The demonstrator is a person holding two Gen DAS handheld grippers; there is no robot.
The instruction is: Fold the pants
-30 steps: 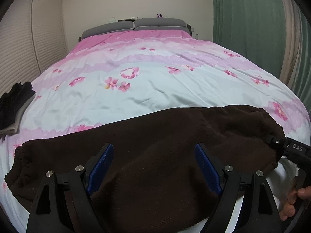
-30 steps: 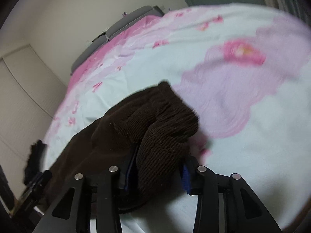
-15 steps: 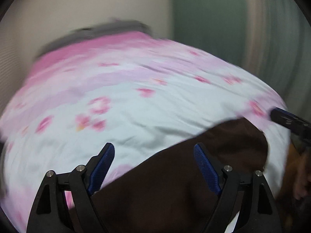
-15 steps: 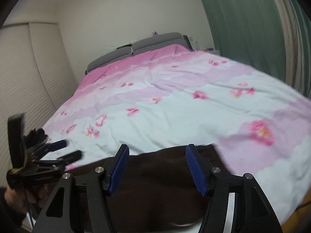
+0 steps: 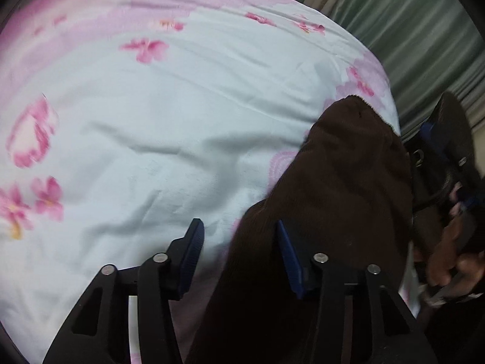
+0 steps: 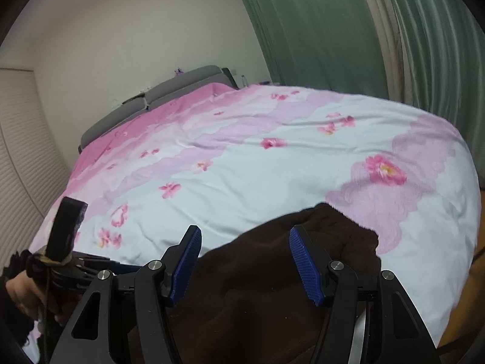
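Note:
Dark brown corduroy pants (image 5: 333, 197) lie across the near edge of the bed. My left gripper (image 5: 239, 242) points steeply down over their long edge. Its jaws are closing, the fabric's edge lies between them, and the left pad (image 5: 192, 251) still stands off the cloth. My right gripper (image 6: 245, 242) hovers open above the same pants (image 6: 272, 279) with nothing pinched. The right wrist view shows the left gripper (image 6: 66, 261) and the hand holding it (image 6: 21, 297) at the far left. In the left wrist view, the right gripper (image 5: 439, 151) is a dark blur beyond the pants' end.
The bed wears a pink and pale-blue flowered cover (image 6: 257, 176). A grey headboard (image 6: 182, 88) stands at the far end. Green curtains (image 6: 333, 30) hang along the right side, slatted doors (image 6: 18, 151) on the left. Wooden floor (image 6: 460, 318) shows past the bed's near right corner.
My left gripper swung right along the pants, tipped downward, and its jaws narrowed. My right gripper let go of the pants' end, opened wider and lifted to face the headboard.

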